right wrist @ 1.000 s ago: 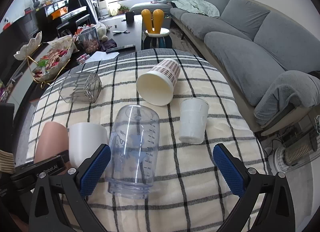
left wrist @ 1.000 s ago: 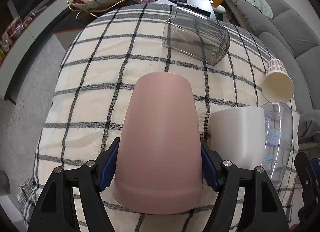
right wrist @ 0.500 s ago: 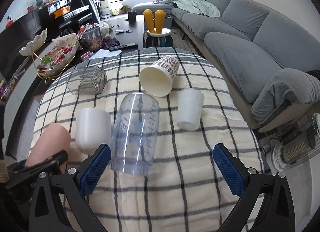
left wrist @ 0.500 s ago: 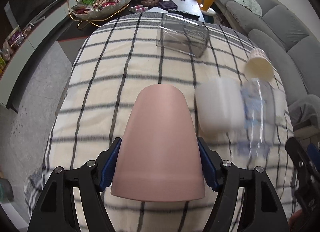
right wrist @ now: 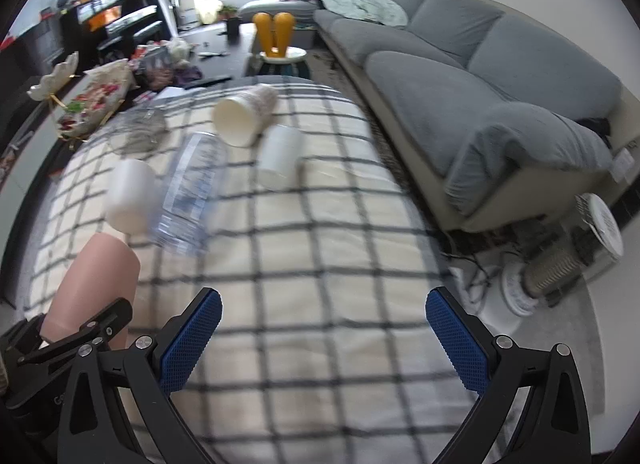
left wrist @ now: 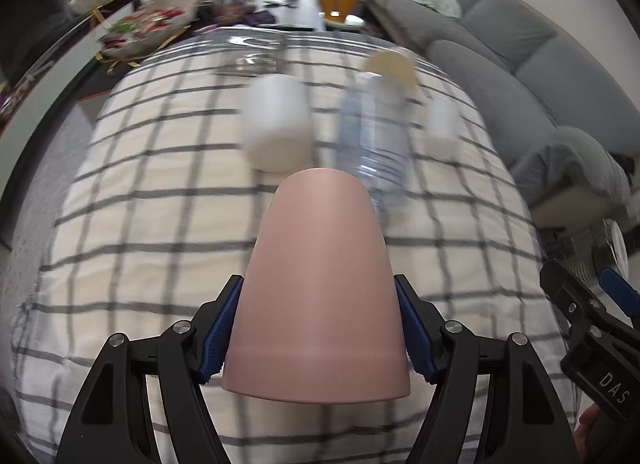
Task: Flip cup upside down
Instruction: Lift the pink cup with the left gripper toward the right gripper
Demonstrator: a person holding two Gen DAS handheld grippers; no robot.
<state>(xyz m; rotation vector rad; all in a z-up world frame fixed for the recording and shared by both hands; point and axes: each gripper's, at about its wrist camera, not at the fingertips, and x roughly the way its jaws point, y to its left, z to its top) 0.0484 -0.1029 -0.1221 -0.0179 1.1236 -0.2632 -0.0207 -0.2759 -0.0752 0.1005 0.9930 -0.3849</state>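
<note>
My left gripper [left wrist: 318,328] is shut on a pink cup [left wrist: 318,284], its blue pads pressing the cup's sides near the wide rim. The cup is held above the checked tablecloth [left wrist: 140,224], its closed base pointing forward and away from the camera. The pink cup also shows in the right wrist view [right wrist: 94,284], at lower left, with the left gripper around it. My right gripper [right wrist: 324,332] is open and empty over the near part of the table; part of it shows at the right edge of the left wrist view [left wrist: 592,328].
On the cloth farther off lie a white cup [left wrist: 276,132], a clear plastic bottle [left wrist: 372,136], a small white cup [right wrist: 280,156], a paper cup [right wrist: 244,116] and a clear container [right wrist: 136,132]. A grey sofa [right wrist: 460,76] stands right of the table.
The left gripper has lifted the pink cup and pulled it back and right; the other cups look farther away. The right gripper has also drawn back from the bottle.
</note>
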